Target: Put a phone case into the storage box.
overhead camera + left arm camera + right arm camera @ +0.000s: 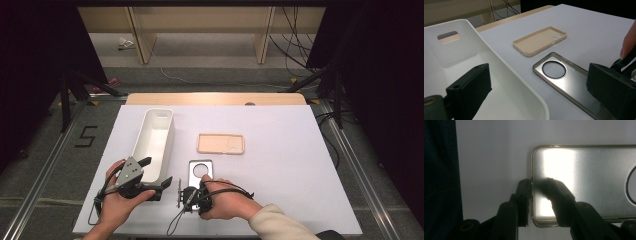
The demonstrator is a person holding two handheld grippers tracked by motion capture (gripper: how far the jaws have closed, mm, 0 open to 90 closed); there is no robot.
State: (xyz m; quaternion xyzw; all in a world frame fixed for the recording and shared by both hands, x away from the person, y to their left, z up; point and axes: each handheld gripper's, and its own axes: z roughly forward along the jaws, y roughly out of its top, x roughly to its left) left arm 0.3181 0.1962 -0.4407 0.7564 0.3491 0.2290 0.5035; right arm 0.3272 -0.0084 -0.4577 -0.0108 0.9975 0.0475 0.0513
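Note:
A silver phone case [201, 169] with a round camera hole lies flat near the table's front edge. My right gripper [196, 186] points at its near short end. In the right gripper view the case's rim [532, 165] stands between the jaws of the right gripper [536, 182]: one jaw touches the rim from outside, the other rests on the inner face a little way off. A beige phone case [220, 143] lies farther back. My left gripper [156, 172] is held wide open at the front end of a white bin [155, 137], with nothing between its fingers [469, 92].
The long white bin [499, 65] lies left of both cases with nothing in it. In the left gripper view the silver case [564, 80] and the beige case [540, 40] lie to its right. Bare white table extends right of the cases. Dark stands flank the table.

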